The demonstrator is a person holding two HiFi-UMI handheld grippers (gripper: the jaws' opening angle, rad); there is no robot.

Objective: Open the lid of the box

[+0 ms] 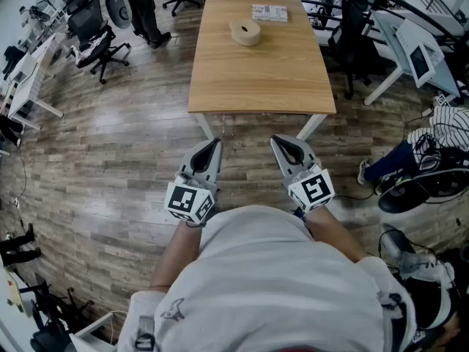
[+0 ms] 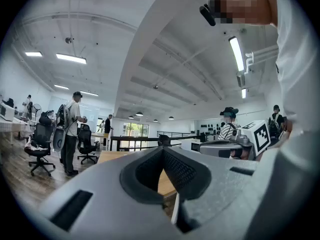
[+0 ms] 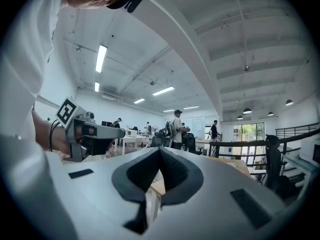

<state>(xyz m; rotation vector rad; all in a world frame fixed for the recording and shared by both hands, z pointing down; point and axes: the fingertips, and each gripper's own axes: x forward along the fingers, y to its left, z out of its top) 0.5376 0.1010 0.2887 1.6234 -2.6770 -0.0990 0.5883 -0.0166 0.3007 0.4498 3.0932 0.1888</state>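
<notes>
The wood-plank floor [image 1: 110,160] fills most of the head view, with a pale wooden worktop [image 1: 256,79] standing on it. Only this view shows the task's thing: a round tan box [image 1: 245,31] sits near the middle of the worktop's far edge. A printed sheet [image 1: 270,12] lies just beyond it, toward the far right corner.

Both tools are held off the worktop, short of its near edge, side by side over the floor. The left hand-held gripper [image 1: 211,151] has its jaws pressed together with nothing between them. The right hand-held gripper [image 1: 281,147] is also pressed together and empty. Each gripper view shows this plainly, with the dark pads meeting at the tip and a strip of the worktop's edge behind them. Each gripper view also shows the other tool alongside.

The gripper views add the white ceiling with strip lights. The left gripper view also shows a standing person with a backpack [image 2: 70,129] beside office chairs.
</notes>
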